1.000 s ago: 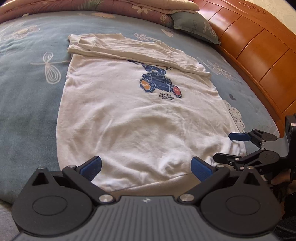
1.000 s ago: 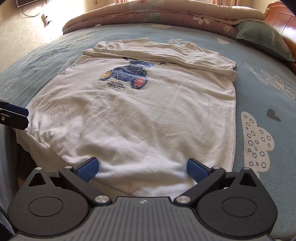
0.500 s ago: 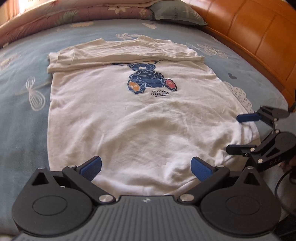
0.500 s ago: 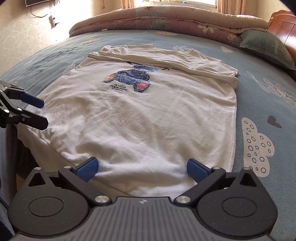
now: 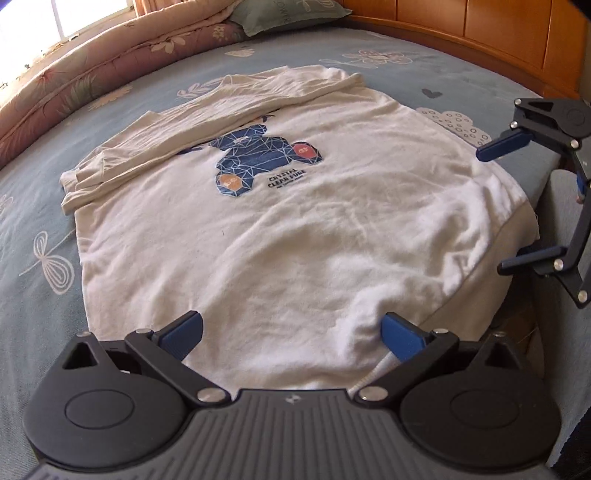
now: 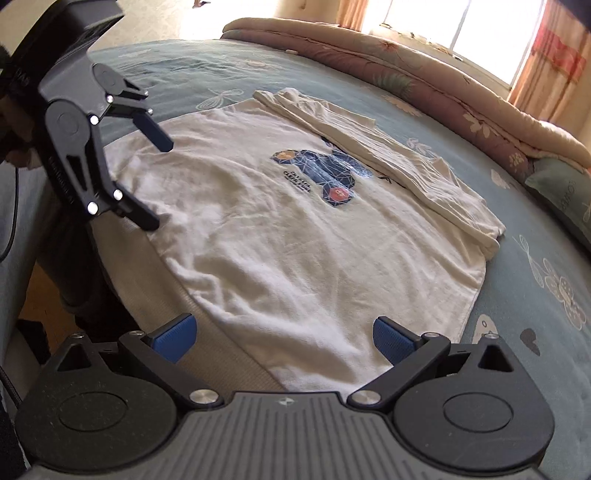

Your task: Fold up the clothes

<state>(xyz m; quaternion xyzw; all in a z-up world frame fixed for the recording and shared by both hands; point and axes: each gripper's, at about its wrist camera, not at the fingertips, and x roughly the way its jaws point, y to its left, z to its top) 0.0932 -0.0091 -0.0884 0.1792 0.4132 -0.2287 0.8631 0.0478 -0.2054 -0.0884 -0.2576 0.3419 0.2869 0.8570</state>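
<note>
Lying chest-up on the blue patterned bed [image 5: 33,192], the white cotton T-shirt with a blue bear print [image 5: 280,229] has its sleeves folded across at 12 o'clock. Left tool [image 5: 291,332] and right tool [image 6: 282,334] gape wide over the hem at 6 o'clock; uneven pinches could skew any fold.

You have a white shirt [image 5: 295,229] of soft, matt, slightly fuzzy cloth, with a smooth flat bear print [image 5: 266,162] on its chest. Under the shirt, the bed sheet [image 5: 37,206] is matt woven cloth. Beyond the shirt, the headboard [image 5: 491,29] is glossy varnished wood. Your left tongs [image 5: 291,334] are matt black plastic with blue ribbed pads and shiny metal rivets.
</note>
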